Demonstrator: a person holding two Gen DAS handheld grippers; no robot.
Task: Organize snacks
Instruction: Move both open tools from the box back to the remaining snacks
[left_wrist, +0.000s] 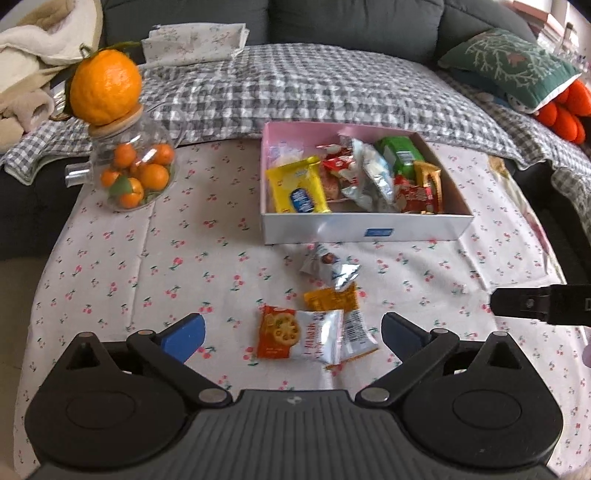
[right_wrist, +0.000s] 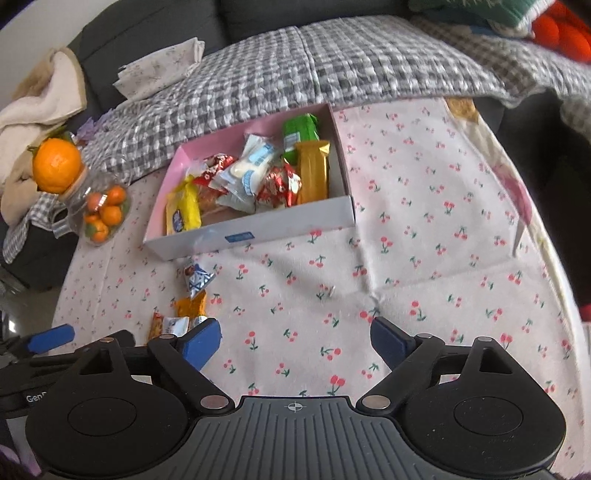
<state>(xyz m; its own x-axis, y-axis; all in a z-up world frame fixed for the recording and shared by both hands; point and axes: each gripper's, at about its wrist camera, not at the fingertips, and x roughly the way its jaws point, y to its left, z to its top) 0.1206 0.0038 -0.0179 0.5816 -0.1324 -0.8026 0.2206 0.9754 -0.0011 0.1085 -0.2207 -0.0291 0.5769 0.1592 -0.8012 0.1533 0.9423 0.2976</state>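
A white box with a pink inside (left_wrist: 365, 230) (right_wrist: 255, 227) stands on the cherry-print cloth and holds several snack packs, among them a yellow one (left_wrist: 297, 190) and a green one (left_wrist: 400, 153). In front of it lie loose snacks: a silver-blue packet (left_wrist: 328, 267) (right_wrist: 197, 278), a small orange packet (left_wrist: 332, 299), an orange-and-white cracker pack (left_wrist: 299, 334) and a white packet (left_wrist: 356, 336). My left gripper (left_wrist: 293, 334) is open, its fingers either side of the cracker pack, just above it. My right gripper (right_wrist: 295, 338) is open and empty over bare cloth to the right.
A glass jar of small oranges (left_wrist: 135, 171) with a large orange (left_wrist: 105, 86) on its lid stands at the left. A sofa with a checked blanket (left_wrist: 314, 88), folded cloth (left_wrist: 195, 40) and cushions lies behind the table. The right gripper's body (left_wrist: 539, 304) shows at the right edge.
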